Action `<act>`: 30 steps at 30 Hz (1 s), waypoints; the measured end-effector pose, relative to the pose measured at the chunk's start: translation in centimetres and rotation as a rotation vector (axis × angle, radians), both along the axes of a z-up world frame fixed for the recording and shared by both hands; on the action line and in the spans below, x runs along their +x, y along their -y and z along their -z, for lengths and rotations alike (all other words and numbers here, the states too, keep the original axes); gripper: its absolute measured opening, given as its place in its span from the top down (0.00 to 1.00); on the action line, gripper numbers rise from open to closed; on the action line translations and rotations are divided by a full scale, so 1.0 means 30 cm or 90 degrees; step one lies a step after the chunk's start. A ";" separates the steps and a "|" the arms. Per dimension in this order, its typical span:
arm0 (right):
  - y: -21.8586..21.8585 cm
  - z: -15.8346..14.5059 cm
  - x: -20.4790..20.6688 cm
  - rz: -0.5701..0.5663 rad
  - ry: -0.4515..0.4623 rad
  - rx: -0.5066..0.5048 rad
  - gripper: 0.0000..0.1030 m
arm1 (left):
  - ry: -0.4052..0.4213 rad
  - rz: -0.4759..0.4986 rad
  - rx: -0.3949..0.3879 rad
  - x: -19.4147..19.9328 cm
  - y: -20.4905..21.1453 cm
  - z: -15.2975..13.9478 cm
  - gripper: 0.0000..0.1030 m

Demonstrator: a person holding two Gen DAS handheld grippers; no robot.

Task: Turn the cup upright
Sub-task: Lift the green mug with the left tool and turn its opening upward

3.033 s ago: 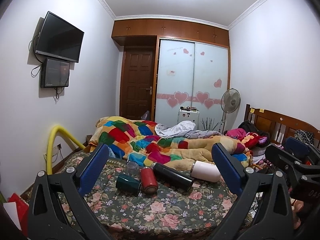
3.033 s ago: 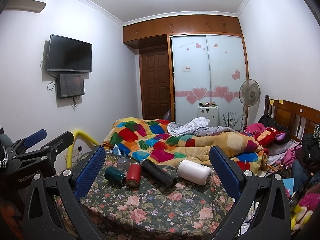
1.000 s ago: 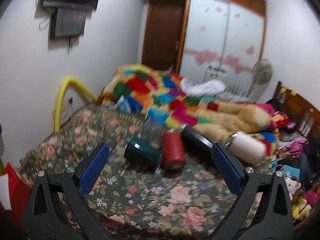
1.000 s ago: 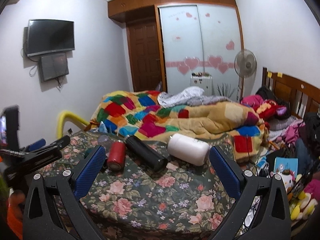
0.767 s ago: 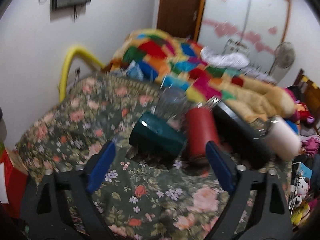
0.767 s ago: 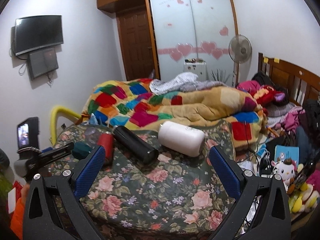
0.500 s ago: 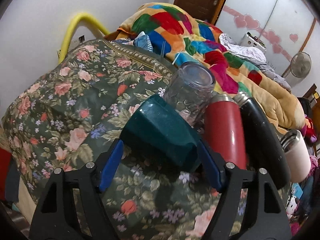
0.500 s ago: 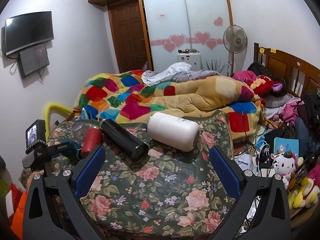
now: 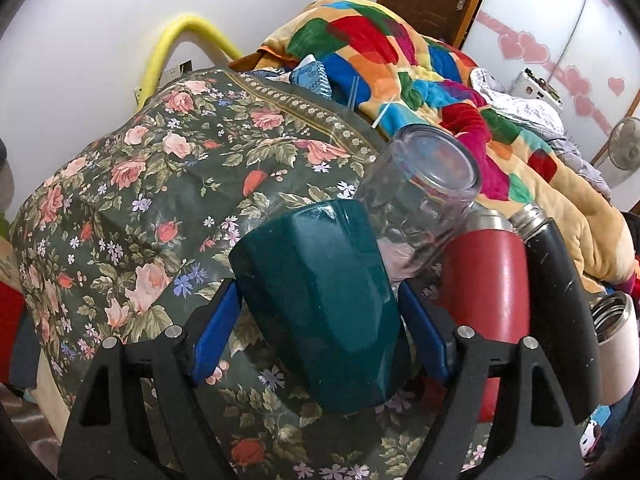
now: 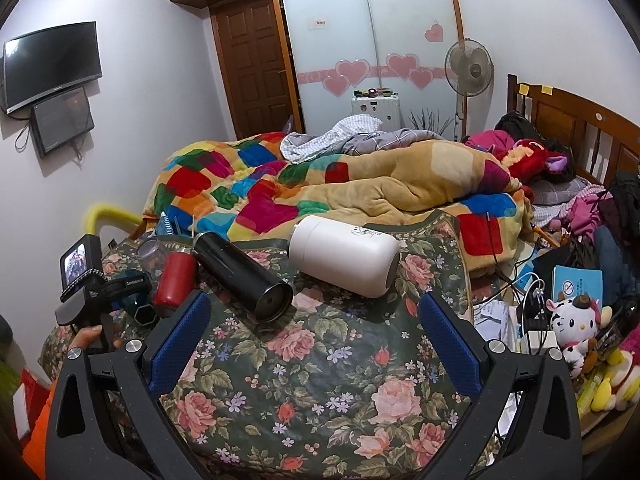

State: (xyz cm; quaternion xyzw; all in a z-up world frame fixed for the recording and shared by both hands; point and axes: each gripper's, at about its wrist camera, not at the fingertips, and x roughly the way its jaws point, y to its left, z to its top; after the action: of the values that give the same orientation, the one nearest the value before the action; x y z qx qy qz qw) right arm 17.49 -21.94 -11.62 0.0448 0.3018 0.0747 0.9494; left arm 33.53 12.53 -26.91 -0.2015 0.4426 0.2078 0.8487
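Note:
A dark green cup [image 9: 320,304] lies on its side on the floral tablecloth [image 9: 160,200]. My left gripper [image 9: 320,328] has closed its blue pads on the cup's two sides. The cup and left gripper also show at the left of the right wrist view [image 10: 136,304]. My right gripper [image 10: 316,340] is open and empty above the cloth, near the front of a black flask [image 10: 244,276] and a white flask [image 10: 344,260], both lying down.
A clear glass [image 9: 420,200] lies tipped behind the green cup. A red flask [image 9: 488,280], the black flask [image 9: 560,300] and the white flask [image 9: 616,348] lie in a row to its right. A patchwork quilt [image 10: 320,192] lies behind; clutter sits at the right.
My left gripper has dropped from a high view towards the table and closed its pads around the green cup. My right gripper has moved right and lower, still open.

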 end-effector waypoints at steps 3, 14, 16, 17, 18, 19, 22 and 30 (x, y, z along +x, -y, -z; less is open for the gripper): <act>-0.006 -0.006 -0.005 -0.005 0.001 0.003 0.00 | -0.009 0.003 0.001 0.012 -0.003 0.020 0.21; -0.037 -0.052 -0.065 -0.021 0.028 -0.018 0.00 | -0.032 0.026 -0.009 0.003 -0.015 0.059 0.28; -0.042 -0.059 -0.075 -0.025 0.032 -0.022 0.00 | -0.035 0.032 -0.005 -0.026 -0.009 0.057 0.29; -0.046 -0.060 -0.082 -0.026 0.034 -0.026 0.00 | -0.034 0.036 -0.006 -0.044 -0.009 0.054 0.29; -0.049 -0.062 -0.087 -0.027 0.037 -0.029 0.00 | -0.035 0.039 -0.007 -0.061 -0.008 0.050 0.29; -0.048 -0.063 -0.091 -0.028 0.039 -0.030 0.00 | -0.033 0.044 -0.004 -0.087 -0.005 0.041 0.29; -0.052 -0.067 -0.102 -0.032 0.042 -0.031 0.00 | -0.023 0.056 0.007 -0.151 0.009 0.009 0.30; -0.054 -0.083 -0.150 -0.039 0.057 -0.019 0.00 | 0.047 0.114 0.042 -0.324 0.102 -0.161 0.32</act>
State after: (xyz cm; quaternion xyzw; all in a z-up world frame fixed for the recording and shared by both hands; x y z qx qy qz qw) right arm 12.97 -20.31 -9.12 0.0182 0.2609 0.1009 0.9599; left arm 23.82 9.48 -22.08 -0.1407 0.4200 0.1376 0.8859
